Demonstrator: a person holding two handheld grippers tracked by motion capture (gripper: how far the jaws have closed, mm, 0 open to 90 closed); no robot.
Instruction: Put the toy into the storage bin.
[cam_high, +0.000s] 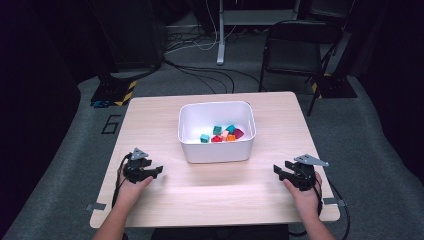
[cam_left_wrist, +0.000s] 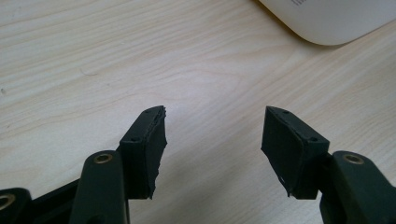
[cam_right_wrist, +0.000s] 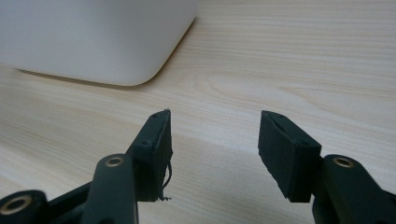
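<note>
White bin sits at centre of the high view, on the wooden surface, a little toward its far edge. Inside, toward the bin's lower right corner: a cluster of small coloured blocks, teal, red, orange, pink and magenta, touching or nearly touching one another. Exact count not readable. No blocks lie on the surface outside the bin.

My left gripper rests at lower left of the frame, near the bin's front left corner but apart from it; jaws spread wide, nothing between them. The left gripper view puts the bin's rounded corner at upper right. My right gripper rests at lower right, likewise apart from the bin; jaws wide, empty. The right gripper view has the bin wall at upper left.

Judgement: all blocks are contained and both hands are parked, so either the work is finished or emptying has not begun. Cannot tell which.
</note>
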